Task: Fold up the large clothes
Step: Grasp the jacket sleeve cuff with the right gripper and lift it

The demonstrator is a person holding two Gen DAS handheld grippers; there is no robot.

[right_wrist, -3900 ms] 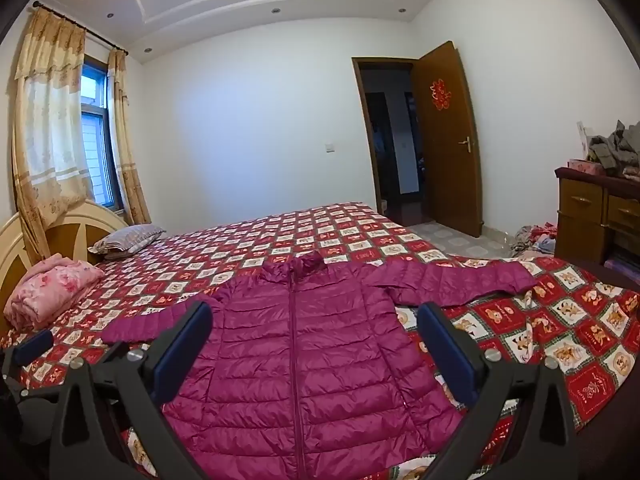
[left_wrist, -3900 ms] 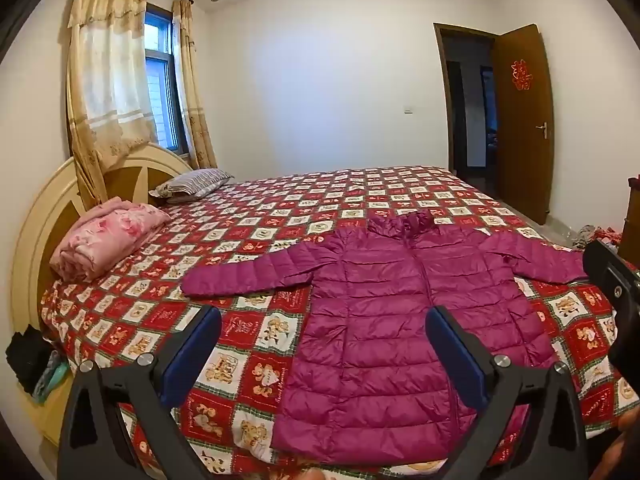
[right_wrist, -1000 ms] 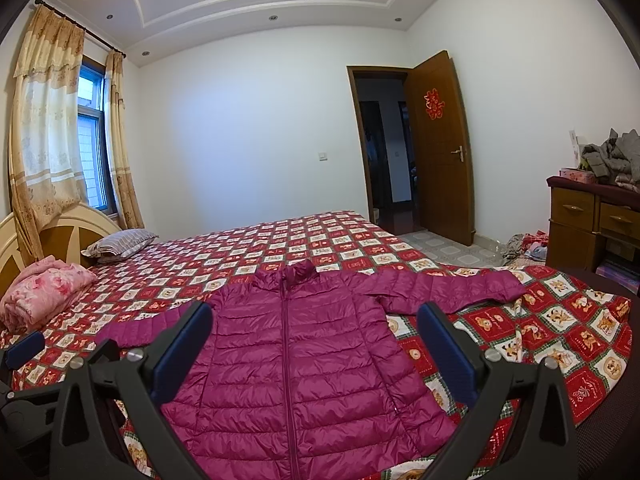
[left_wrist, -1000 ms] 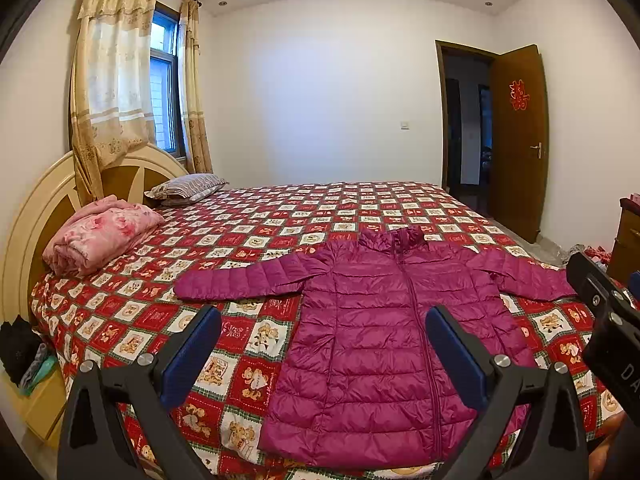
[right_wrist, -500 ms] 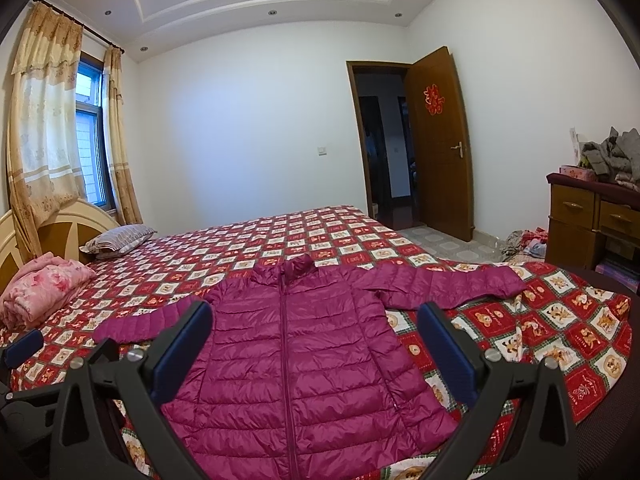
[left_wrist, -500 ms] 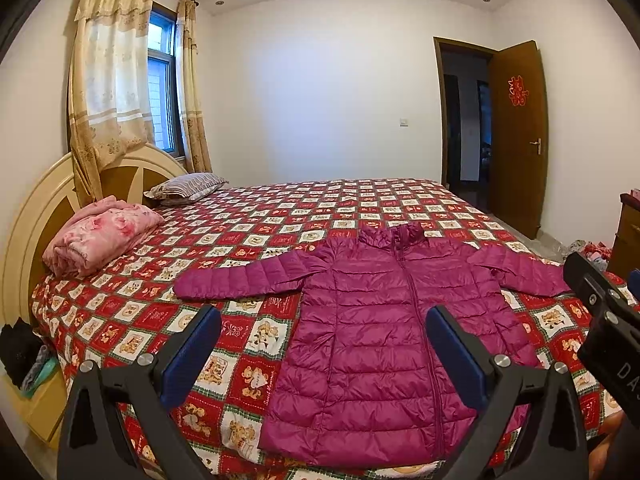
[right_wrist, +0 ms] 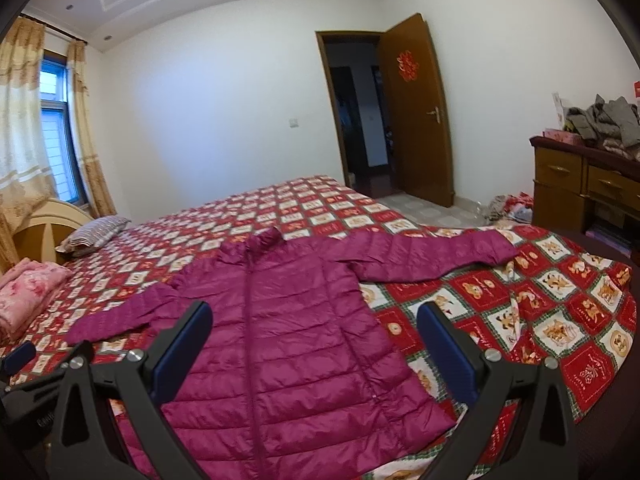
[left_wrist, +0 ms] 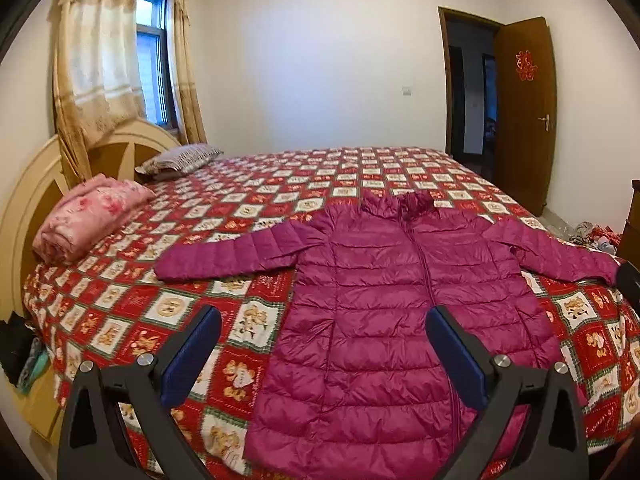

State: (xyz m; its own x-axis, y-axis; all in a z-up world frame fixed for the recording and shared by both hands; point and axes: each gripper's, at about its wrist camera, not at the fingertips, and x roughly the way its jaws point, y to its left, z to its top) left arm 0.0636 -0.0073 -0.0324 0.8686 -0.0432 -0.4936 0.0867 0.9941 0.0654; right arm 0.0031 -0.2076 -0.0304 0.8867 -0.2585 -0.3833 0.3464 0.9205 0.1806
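Observation:
A magenta quilted puffer jacket (left_wrist: 392,304) (right_wrist: 288,332) lies flat on the bed, front up and zipped, collar away from me, both sleeves spread sideways. My left gripper (left_wrist: 322,350) hovers open over the jacket's lower left hem, holding nothing. My right gripper (right_wrist: 314,346) hovers open over the jacket's lower right part, also holding nothing. The left sleeve (left_wrist: 236,256) points toward the headboard. The right sleeve (right_wrist: 436,256) reaches toward the bed's foot edge. The right gripper's tip (left_wrist: 628,284) shows at the left wrist view's right edge.
The bed carries a red patterned quilt (left_wrist: 168,308) (right_wrist: 560,320). A folded pink blanket (left_wrist: 88,216) and a striped pillow (left_wrist: 180,160) lie by the headboard. A wooden dresser (right_wrist: 588,188) piled with clothes stands on the right, near an open door (right_wrist: 416,112).
Both grippers have tilted down and moved closer over the jacket; the right one has also rolled and swung rightward. The jacket lies as before.

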